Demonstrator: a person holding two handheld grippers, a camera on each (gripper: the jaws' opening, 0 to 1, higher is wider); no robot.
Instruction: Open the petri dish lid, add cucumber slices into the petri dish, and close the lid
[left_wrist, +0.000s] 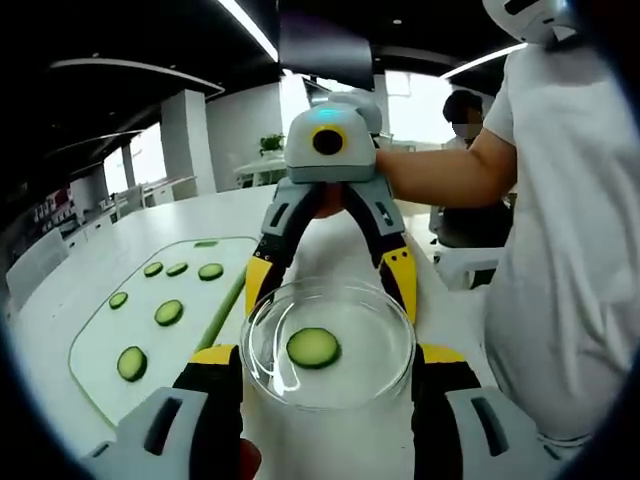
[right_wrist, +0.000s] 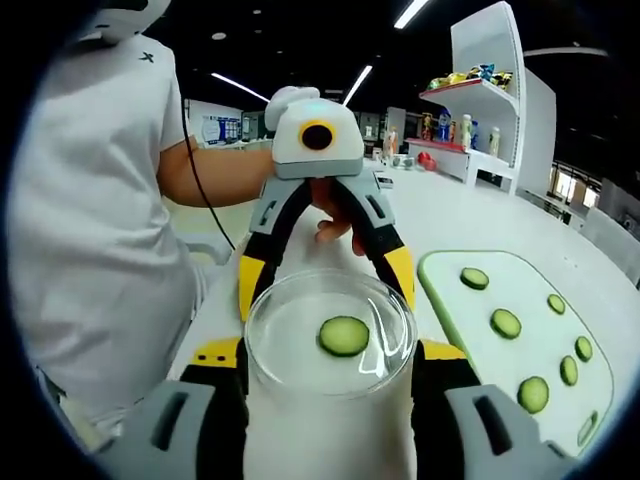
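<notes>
in the left gripper view, the left gripper (left_wrist: 328, 375) rises from the bottom edge with its jaws spread wide, one on each side of the petri dish (left_wrist: 329, 343), and appears to hold the dish by its rim. the dish is clear and round, sits at the centre of the view, and rests on the white table (left_wrist: 150, 215). one cucumber slice (left_wrist: 313, 347) lies flat inside it. the right gripper (left_wrist: 332, 290) enters from 12 o'clock, its yellow-tipped jaws also spread wide and touching the far rim of the dish.

at 9 o'clock from the dish lies a pale green cutting board (left_wrist: 100, 350) carrying loose cucumber slices (left_wrist: 168, 312), well apart from one another (seven can be counted here).

in the right gripper view, the same dish (right_wrist: 330, 335) sits between the right gripper's own jaws (right_wrist: 328, 370), with the slice (right_wrist: 344, 335) slightly right of the dish centre. the left gripper (right_wrist: 325, 285) faces it from 12 o'clock. the board (right_wrist: 470, 310) lies at 3 o'clock. whether a lid is on the dish cannot be told. a person in a white shirt (right_wrist: 100, 230) stands at 9 o'clock.
</notes>
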